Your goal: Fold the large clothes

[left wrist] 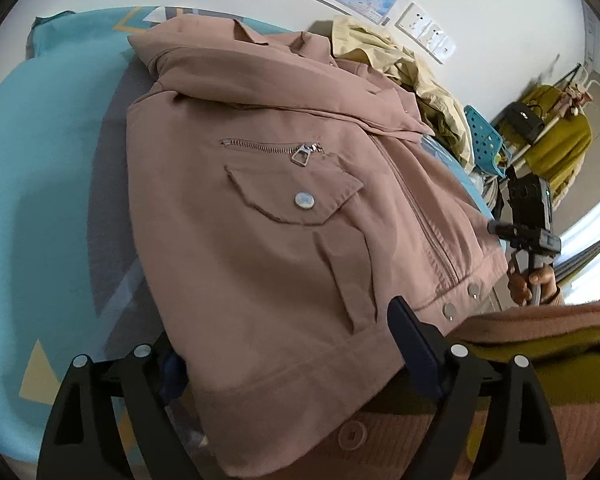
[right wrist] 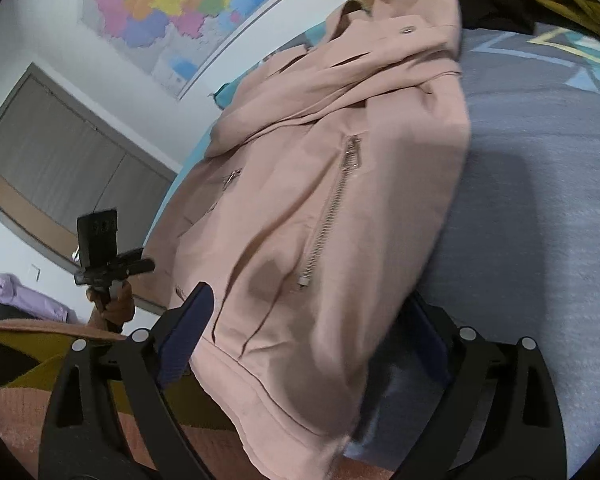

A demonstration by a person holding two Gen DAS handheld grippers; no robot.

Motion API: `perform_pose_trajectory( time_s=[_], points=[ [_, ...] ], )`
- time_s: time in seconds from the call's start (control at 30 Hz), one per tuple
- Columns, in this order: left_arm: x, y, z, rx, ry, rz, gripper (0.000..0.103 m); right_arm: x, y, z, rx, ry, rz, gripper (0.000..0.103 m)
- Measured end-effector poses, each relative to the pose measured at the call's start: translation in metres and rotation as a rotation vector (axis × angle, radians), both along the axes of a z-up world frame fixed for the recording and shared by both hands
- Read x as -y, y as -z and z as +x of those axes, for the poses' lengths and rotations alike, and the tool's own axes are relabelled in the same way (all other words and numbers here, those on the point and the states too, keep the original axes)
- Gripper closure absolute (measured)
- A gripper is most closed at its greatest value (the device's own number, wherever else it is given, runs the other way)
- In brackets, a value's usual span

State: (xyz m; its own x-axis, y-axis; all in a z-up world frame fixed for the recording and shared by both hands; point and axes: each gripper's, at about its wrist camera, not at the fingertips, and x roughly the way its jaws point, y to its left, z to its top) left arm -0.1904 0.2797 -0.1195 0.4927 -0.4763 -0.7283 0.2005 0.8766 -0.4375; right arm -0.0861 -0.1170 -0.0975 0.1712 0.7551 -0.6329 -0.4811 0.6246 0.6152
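Left wrist: left tool (left wrist: 296,344) and right tool (right wrist: 308,332) gape wide, straddling pink jacket (left wrist: 260,200) hem; no legible writing.

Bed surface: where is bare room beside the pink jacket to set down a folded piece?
Free: the teal-and-grey patterned bedspread left of the pink zippered jacket, and the grey stretch on its other side. Crowded: the head end, where a crumpled cream-yellow garment lies.
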Motion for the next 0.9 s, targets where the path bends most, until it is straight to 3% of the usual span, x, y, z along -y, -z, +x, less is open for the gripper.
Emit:
perform_pose_trajectory(
  time_s=[0.03,0.07,0.1,0.13,0.17,0.23,0.33,0.37,0.4,0.43,0.47,0.57,0.63,0.77,0.9],
  points=[
    [0.000,0.000,0.002,-0.003,-0.011,-0.005,0.026,-0.001,0.002,0.000,-0.019,-0.015,0.020,0.022],
    [0.000,0.000,0.004,-0.007,-0.034,0.003,0.040,-0.003,0.004,0.000,-0.050,-0.030,0.044,0.041],
    [-0.002,0.000,0.005,-0.013,-0.049,0.016,0.049,-0.005,0.010,0.000,-0.083,-0.038,0.049,0.048],
    [-0.004,0.000,0.006,-0.022,-0.071,0.034,0.062,-0.005,0.010,-0.003,-0.066,-0.034,0.040,0.049],
    [-0.008,0.001,0.006,-0.029,-0.079,0.034,0.067,-0.004,0.009,-0.005,-0.059,-0.041,0.040,0.049],
    [-0.015,0.002,0.008,-0.046,-0.093,-0.007,0.066,-0.002,0.009,-0.005,-0.069,-0.027,0.067,0.048],
    [-0.014,0.002,0.009,-0.042,-0.088,-0.044,0.050,-0.006,0.010,-0.007,-0.059,-0.026,0.070,0.049],
    [-0.010,0.001,0.010,-0.037,-0.100,-0.032,0.052,-0.007,0.011,-0.006,-0.071,-0.024,0.092,0.058],
    [-0.007,0.001,0.011,-0.036,-0.108,-0.020,0.060,-0.006,0.012,-0.005,-0.084,-0.015,0.108,0.078],
    [-0.006,0.002,0.012,-0.051,-0.113,-0.020,0.093,-0.003,0.012,-0.004,-0.096,0.004,0.125,0.088],
    [-0.009,0.005,0.015,-0.081,-0.130,-0.047,0.098,0.002,0.012,-0.003,-0.111,0.013,0.163,0.096],
    [-0.016,-0.005,0.009,-0.050,-0.171,-0.085,0.100,0.014,-0.002,-0.007,-0.090,0.021,0.262,0.098],
    [-0.026,-0.021,0.000,-0.008,-0.186,-0.140,0.101,0.018,-0.021,-0.015,-0.044,0.013,0.297,0.099],
    [-0.043,-0.059,-0.021,0.099,-0.215,-0.170,0.101,0.027,-0.059,-0.031,0.050,-0.007,0.389,0.100],
    [-0.052,-0.077,-0.040,0.156,-0.233,-0.189,0.101,0.026,-0.077,-0.048,0.097,-0.042,0.412,0.100]
  ],
)
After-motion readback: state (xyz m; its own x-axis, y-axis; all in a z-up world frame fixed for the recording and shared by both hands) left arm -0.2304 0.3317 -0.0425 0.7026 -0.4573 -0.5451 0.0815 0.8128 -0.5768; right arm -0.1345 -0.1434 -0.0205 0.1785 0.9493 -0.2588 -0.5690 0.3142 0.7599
